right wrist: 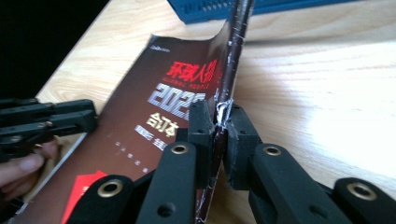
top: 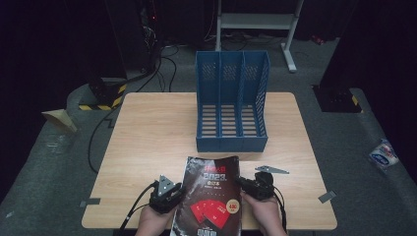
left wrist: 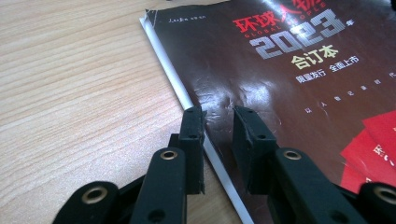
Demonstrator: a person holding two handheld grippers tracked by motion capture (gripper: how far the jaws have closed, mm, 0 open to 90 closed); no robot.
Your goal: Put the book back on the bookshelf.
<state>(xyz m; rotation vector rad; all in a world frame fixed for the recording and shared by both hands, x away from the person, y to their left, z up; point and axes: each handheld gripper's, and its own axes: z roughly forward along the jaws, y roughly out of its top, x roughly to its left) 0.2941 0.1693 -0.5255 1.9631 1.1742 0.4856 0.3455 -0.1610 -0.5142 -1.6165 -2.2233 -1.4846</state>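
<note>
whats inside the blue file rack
The blue file rack has three open compartments with nothing in them; the slatted floors show bare. Its low front wall hides the very front strip of each floor. The magazine lies on the table in front of it.

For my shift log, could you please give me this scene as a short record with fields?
work in hand: picking up a magazine from the wooden table
magazine: dark cover, red and silver print, near the table's front edge
left gripper: open, jaws astride the magazine's left edge
right gripper: shut on the magazine's right edge, which is lifted
file rack: blue, three compartments, empty, behind the magazine
</note>
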